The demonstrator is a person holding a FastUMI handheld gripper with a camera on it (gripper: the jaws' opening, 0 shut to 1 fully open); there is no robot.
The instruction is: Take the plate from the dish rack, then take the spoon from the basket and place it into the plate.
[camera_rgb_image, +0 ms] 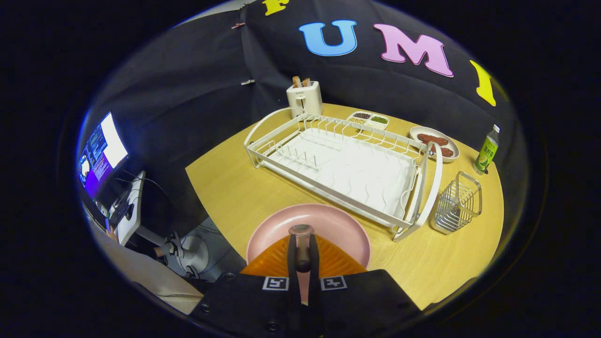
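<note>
The spoon (301, 244) is pinched between the gripper (301, 253) fingers, which are closed on its handle, its bowl hanging over the pink plate (328, 225) on the near part of the wooden table (225, 188). Beyond lies the white dish rack (347, 169), the wire basket (458, 203) at its right. Farther right stands a green bottle (486, 150); its label is too small to read.

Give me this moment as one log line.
gripper: shut on spoon | spoon: over pink plate | plate: on table, before dish rack | basket: beside rack

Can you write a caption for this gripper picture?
Gripper shut on a spoon over the pink plate, dish rack beyond.
</note>
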